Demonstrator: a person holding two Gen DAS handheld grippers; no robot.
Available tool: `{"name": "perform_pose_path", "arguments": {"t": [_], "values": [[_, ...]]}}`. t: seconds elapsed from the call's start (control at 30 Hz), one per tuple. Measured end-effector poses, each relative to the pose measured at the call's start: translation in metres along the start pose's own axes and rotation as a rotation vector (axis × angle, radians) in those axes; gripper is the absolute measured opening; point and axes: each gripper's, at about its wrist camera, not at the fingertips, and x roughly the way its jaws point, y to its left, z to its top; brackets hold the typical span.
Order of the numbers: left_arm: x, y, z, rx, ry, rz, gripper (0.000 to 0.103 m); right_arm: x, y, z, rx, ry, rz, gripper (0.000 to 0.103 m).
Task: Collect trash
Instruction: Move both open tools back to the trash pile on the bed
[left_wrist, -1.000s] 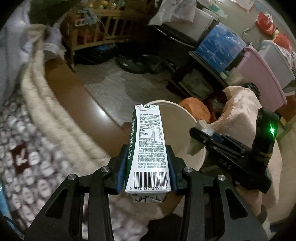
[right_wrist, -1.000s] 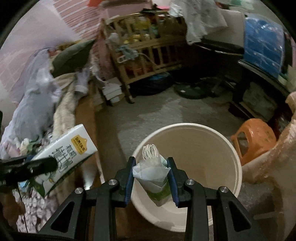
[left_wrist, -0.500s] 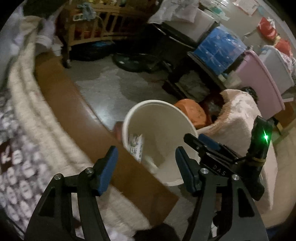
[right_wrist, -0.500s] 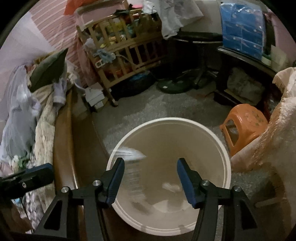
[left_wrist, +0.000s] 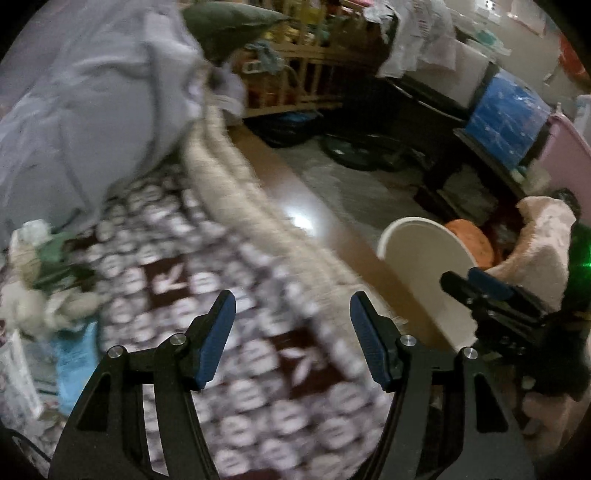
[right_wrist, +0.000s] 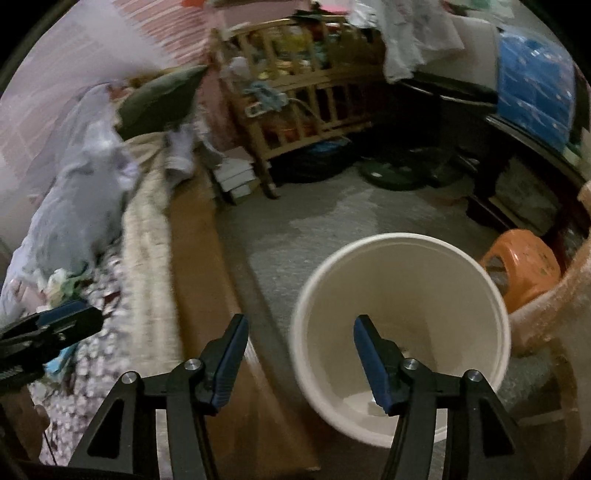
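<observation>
Beside bed (right_wrist: 147, 236), white bucket (right_wrist: 402, 247), contents unclear

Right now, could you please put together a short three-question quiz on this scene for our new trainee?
1. True or false: the left gripper is shut on a milk carton.
2. Multiple choice: where does the white bucket stand? A) on the bed B) on the floor beside the bed C) on the orange stool
3. Fill in: the right gripper has its jaws ____.

Key:
1. False; its jaws stand apart with nothing between them, over the patterned blanket.
2. B.
3. Open, and empty.
</observation>
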Motion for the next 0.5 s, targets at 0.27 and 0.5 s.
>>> {"name": "perform_pose_path", "arguments": {"t": [0.27,0.5], "values": [[-0.032,0.059,-0.02,-0.074,-0.022,0.1,0.063,0.0,0.081,-0.002,-0.112,0.012,0.099,0.062],[-0.064,0.102,-0.034,-0.149,-0.037,0.177,0.063,0.009,0.148,-0.013,-0.199,0.054,0.184,0.064]]}}
